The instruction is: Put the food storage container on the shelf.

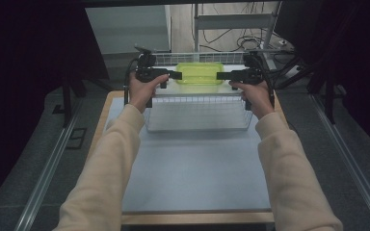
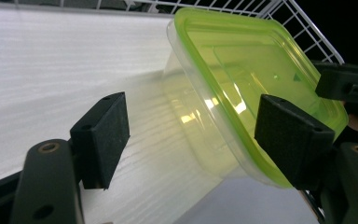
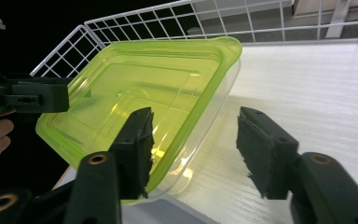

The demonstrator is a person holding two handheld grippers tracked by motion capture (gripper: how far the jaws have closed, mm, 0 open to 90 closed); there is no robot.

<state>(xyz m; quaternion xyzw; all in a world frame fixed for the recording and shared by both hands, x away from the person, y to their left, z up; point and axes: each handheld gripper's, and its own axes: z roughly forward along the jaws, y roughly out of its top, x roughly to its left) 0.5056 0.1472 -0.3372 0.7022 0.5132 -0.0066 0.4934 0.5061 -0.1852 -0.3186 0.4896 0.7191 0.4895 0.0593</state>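
A clear plastic container with a lime-green lid (image 1: 199, 73) sits at the far end of a white wire basket (image 1: 197, 126). My left gripper (image 1: 176, 75) is at its left end and my right gripper (image 1: 220, 75) at its right end. In the left gripper view the container (image 2: 256, 70) lies between the wide-apart jaws of the left gripper (image 2: 196, 135); one pad (image 2: 291, 137) overlaps the lid's rim, the other stands clear. In the right gripper view the right gripper (image 3: 198, 149) is open too, one pad (image 3: 135, 144) over the container's (image 3: 144, 93) lid edge.
The basket's wire walls (image 2: 307, 28) (image 3: 168, 18) rise close behind the container, over a white ribbed floor (image 2: 51, 70). A grey-blue mat (image 1: 197, 173) covers the table in front of the basket. Cables and a metal frame (image 1: 231, 21) stand behind the table.
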